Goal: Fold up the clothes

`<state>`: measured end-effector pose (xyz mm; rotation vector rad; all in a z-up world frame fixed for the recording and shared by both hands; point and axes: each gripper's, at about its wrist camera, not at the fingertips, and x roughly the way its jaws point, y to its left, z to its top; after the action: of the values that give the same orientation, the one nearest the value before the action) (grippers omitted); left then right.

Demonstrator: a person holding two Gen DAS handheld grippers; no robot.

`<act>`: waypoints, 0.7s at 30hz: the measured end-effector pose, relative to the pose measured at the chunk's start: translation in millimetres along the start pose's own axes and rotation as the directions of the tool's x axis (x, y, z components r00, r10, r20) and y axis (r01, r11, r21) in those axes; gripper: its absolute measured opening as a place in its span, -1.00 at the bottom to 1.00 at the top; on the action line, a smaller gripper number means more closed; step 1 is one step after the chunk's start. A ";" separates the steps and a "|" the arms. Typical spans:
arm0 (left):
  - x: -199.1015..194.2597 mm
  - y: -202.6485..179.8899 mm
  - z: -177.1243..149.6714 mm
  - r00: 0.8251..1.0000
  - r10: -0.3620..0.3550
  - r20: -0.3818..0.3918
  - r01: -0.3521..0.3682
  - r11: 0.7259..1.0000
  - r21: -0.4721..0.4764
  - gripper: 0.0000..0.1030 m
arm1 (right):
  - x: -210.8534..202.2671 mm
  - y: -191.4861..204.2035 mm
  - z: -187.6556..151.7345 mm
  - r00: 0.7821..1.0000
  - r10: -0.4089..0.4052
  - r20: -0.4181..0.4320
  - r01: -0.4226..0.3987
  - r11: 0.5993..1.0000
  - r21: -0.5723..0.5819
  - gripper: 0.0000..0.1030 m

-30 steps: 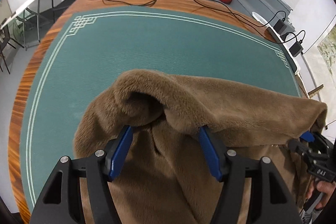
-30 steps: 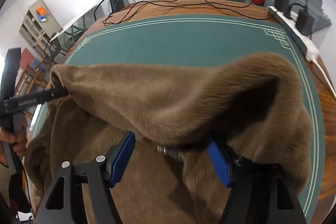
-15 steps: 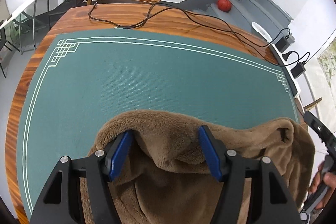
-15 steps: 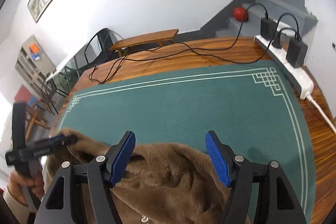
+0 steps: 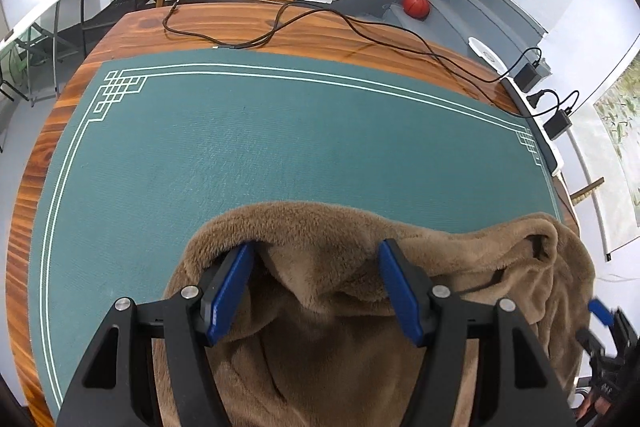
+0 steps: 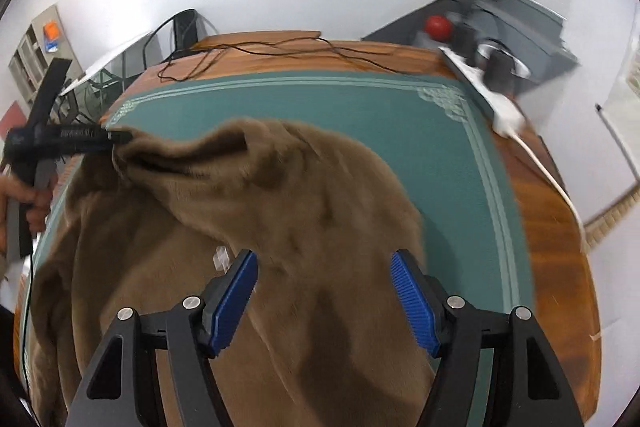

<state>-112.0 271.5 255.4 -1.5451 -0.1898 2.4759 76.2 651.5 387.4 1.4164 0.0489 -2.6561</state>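
A brown fleece garment (image 5: 360, 307) lies bunched on the near half of a green mat (image 5: 280, 147). My left gripper (image 5: 316, 287) stands with its blue jaws wide apart, and an edge of the fleece drapes over both fingertips. In the right wrist view the left gripper (image 6: 116, 137) meets a lifted corner of the garment (image 6: 320, 227) at far left. My right gripper (image 6: 324, 301) is open above the fleece and holds nothing. It shows blurred at the lower right of the left wrist view (image 5: 604, 323).
The mat covers a wooden table (image 5: 320, 35). Black cables (image 5: 280, 31) trail over its far edge. A white power strip (image 6: 492, 95) with plugged adapters lies along the right edge. Beyond are a red ball (image 5: 416, 5) on grey steps, a bench and chairs.
The garment, raised high a second ago, has come down onto the mat. The right gripper has let go of it and drawn back; its view is blurred by motion.
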 end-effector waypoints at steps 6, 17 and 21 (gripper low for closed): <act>-9.3 -10.1 -18.6 1.000 0.000 -0.019 0.000 1.000 0.003 0.35 | -24.0 15.2 -48.6 0.992 0.014 -0.125 -0.032 0.989 -0.147 0.38; -49.8 -24.6 -84.3 0.998 0.042 -0.045 -0.041 0.999 0.026 0.35 | 4.5 -18.2 -69.0 0.979 -0.016 -0.203 -0.010 0.992 -0.125 -0.49; -67.4 -37.6 -120.8 0.998 0.055 -0.035 -0.054 0.998 0.044 0.36 | -14.2 -40.7 -44.4 0.984 -0.156 -0.088 0.140 0.977 -0.161 -0.60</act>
<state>29.4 290.4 269.2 -1.5971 -0.0886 2.4735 115.3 697.3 373.0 1.5495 0.3764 -2.6255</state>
